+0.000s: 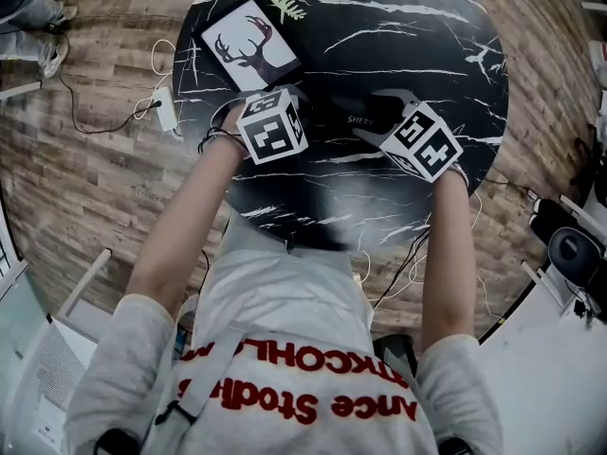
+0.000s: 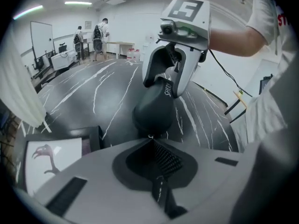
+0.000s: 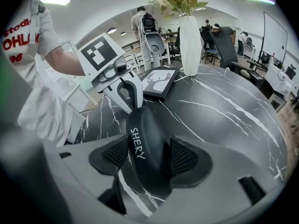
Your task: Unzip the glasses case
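Pinching the zip pull (image 2: 149, 136) looks like the step in hand: the left tongs (image 2: 151, 143) are closed at the near end of the glasses case (image 2: 154, 110), that small metal glint right at their tips, while the right tongs (image 3: 149, 158) clamp the case's body on the desk (image 3: 224, 111). Next, I judge, the left must draw the pull along the seam as the right holds firm. Whether the pull is caught is too small to tell, and the zip track shows in no view.

Black glasses case (image 3: 145, 148), white lettering; black table (image 1: 417, 45), white veins; brown wood-grain floor (image 1: 85, 178).
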### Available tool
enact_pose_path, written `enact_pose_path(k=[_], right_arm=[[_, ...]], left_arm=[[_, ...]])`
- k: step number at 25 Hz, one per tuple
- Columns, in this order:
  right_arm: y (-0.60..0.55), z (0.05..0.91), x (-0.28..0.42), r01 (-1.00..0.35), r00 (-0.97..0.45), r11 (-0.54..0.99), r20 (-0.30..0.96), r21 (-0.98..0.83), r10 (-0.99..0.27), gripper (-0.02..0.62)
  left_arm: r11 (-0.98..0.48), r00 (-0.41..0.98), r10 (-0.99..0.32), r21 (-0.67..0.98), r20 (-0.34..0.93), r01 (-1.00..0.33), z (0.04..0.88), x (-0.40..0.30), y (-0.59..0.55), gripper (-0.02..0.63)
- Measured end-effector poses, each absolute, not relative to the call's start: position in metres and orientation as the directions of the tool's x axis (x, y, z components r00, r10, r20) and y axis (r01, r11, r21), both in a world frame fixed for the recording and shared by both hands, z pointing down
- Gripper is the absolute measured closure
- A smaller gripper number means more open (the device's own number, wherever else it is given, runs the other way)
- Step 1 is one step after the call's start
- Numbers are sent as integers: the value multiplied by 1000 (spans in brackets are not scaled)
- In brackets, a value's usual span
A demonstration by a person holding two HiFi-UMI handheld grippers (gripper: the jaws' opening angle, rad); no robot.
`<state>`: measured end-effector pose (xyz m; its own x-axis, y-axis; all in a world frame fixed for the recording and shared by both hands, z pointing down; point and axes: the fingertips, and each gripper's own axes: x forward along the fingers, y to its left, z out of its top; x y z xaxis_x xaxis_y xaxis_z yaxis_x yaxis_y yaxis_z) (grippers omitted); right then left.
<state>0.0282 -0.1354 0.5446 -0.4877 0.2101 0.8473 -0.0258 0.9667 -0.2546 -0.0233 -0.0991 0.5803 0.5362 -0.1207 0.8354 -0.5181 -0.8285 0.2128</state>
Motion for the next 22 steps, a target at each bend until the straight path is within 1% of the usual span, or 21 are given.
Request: enact_pose_path(k=[7, 11, 16, 18, 20, 22], right_arm=[[-136, 547, 27, -60, -479, 967, 857, -246, 188, 313], [-135, 547, 27, -89, -473, 965, 863, -246, 177, 313], [-122, 547, 32, -199, -472, 928, 860, -316, 192, 318], [-107, 547, 33, -199, -448, 924, 869, -327, 211, 328], [-97, 548, 32, -199, -429, 934, 883, -298, 191, 327], [-94, 548, 30, -227, -422, 934, 893, -275, 160, 327]], left_arm=[[-757, 582, -122, 304, 804, -579, 579, 7, -78, 598], [-627, 614, -176, 393, 770, -673, 580, 23, -77, 598], [-542, 597, -250, 401, 762, -739, 576, 4, -85, 598], [-518, 592, -266, 405, 761, -754, 576, -9, -88, 598], [-531, 583, -268, 387, 767, -754, 578, -16, -88, 598], [-553, 565, -266, 356, 781, -753, 577, -18, -87, 598]])
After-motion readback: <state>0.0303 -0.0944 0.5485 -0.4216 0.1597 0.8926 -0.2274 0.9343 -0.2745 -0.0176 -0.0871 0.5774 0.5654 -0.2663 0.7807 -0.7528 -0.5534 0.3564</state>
